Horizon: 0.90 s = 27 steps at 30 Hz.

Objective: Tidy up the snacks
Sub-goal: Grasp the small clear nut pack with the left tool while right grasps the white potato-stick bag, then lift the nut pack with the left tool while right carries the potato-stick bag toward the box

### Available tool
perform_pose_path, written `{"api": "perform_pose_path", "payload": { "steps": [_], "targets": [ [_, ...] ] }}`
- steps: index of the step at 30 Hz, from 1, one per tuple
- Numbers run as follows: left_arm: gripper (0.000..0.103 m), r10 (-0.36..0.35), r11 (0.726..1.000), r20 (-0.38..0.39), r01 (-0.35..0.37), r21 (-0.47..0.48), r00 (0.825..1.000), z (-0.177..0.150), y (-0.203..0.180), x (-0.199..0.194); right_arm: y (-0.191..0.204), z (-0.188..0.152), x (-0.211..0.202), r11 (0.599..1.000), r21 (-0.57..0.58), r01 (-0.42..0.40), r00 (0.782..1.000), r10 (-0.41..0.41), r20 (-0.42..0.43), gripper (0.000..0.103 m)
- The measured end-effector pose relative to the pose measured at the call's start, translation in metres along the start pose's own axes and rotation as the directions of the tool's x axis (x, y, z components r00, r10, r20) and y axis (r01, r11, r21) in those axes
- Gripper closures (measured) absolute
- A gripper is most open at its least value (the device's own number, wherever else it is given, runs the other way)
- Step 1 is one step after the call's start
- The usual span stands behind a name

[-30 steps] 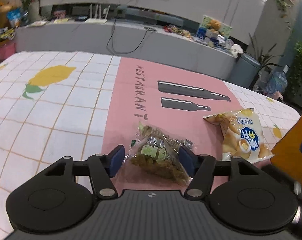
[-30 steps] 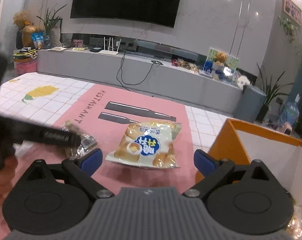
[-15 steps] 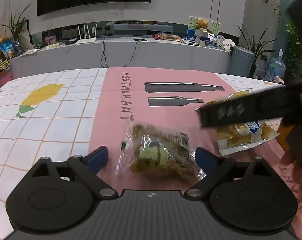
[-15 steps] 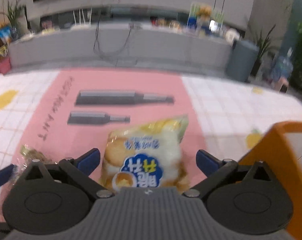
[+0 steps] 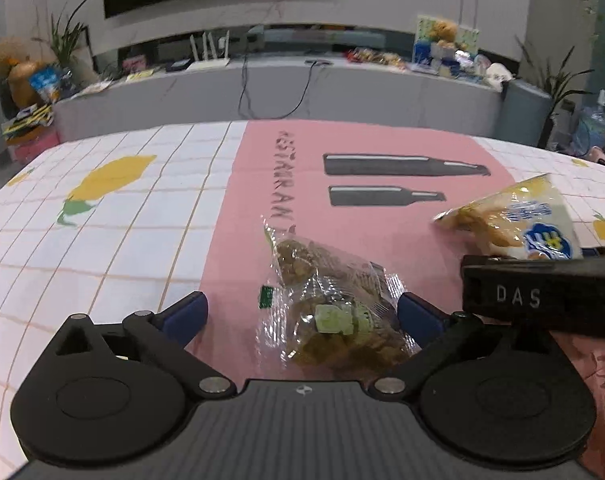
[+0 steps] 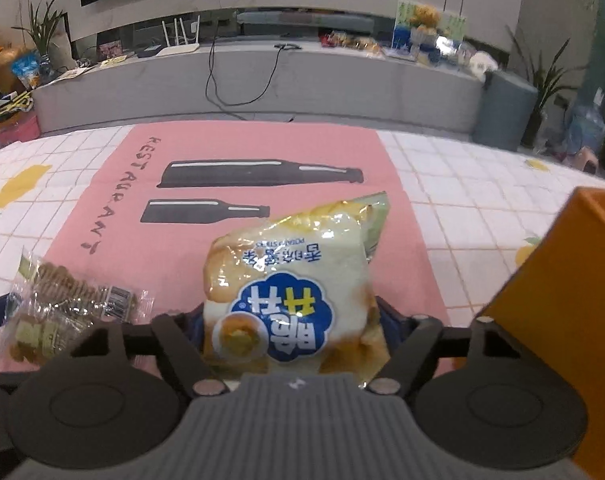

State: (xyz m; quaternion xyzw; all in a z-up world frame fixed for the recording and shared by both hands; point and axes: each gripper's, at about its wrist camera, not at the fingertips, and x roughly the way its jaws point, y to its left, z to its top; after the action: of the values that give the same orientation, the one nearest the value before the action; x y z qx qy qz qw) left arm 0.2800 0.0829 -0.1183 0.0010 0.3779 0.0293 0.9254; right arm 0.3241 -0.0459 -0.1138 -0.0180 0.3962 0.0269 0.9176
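A clear bag of brown snacks (image 5: 326, 304) lies on the pink cloth between the open fingers of my left gripper (image 5: 300, 314); the right fingertip (image 5: 416, 314) touches the bag's edge. It also shows in the right wrist view (image 6: 62, 312) at the left. A yellow and white snack bag with a blue logo (image 6: 294, 296) sits between the fingers of my right gripper (image 6: 290, 320), which are closed in against its sides. The same bag shows in the left wrist view (image 5: 518, 220), behind the right gripper's black body (image 5: 542, 296).
An orange box (image 6: 562, 312) stands at the right, close to my right gripper. The table (image 5: 102, 220) has a white checked cloth with lemon prints and a pink centre strip with bottle prints (image 6: 254, 172). A grey cabinet (image 6: 262, 80) runs behind the table.
My right gripper moved forward over the yellow bag and its fingers closed onto it. My left gripper, shut on the clear bag a second ago, opened and stays around it.
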Motion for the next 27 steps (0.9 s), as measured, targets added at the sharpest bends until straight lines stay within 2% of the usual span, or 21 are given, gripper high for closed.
{"api": "perform_pose_path", "payload": {
  "steps": [1,4,8,13,18,24,27],
  "targets": [
    [0.0,-0.005,1.0,-0.001,0.005,-0.001,1.0,-0.001,0.0,-0.002,0.0,-0.002,-0.003,1.0,0.008,-0.005,1.0,0.004,0.005,0.037],
    [0.0,-0.016,1.0,-0.039,0.017,0.012,0.999,-0.001,-0.002,-0.009,-0.002,-0.008,-0.012,0.998,0.054,-0.032,0.999,0.032,0.0,0.039],
    [0.024,-0.038,0.998,-0.096,0.042,0.038,0.995,0.0,-0.009,-0.019,-0.009,-0.014,-0.024,0.992,0.11,-0.053,0.998,0.058,-0.038,0.04],
    [0.033,-0.054,0.997,-0.096,0.06,0.052,0.994,-0.013,-0.014,-0.035,-0.014,-0.024,-0.039,0.992,0.092,-0.086,0.992,0.093,-0.082,0.04],
    [0.033,-0.069,0.996,-0.114,0.076,0.052,0.991,-0.025,-0.004,-0.051,-0.023,-0.039,-0.053,0.989,0.091,-0.12,0.987,0.128,-0.098,0.04],
    [0.033,-0.09,0.995,-0.188,0.097,0.026,0.978,-0.044,0.018,-0.081,-0.027,-0.058,-0.071,0.991,0.04,-0.125,0.985,0.129,-0.116,0.04],
    [0.029,-0.075,0.997,-0.211,0.081,0.017,0.975,-0.056,0.022,-0.097,-0.025,-0.068,-0.081,0.992,0.011,-0.126,0.985,0.127,-0.115,0.04]
  ]
}}
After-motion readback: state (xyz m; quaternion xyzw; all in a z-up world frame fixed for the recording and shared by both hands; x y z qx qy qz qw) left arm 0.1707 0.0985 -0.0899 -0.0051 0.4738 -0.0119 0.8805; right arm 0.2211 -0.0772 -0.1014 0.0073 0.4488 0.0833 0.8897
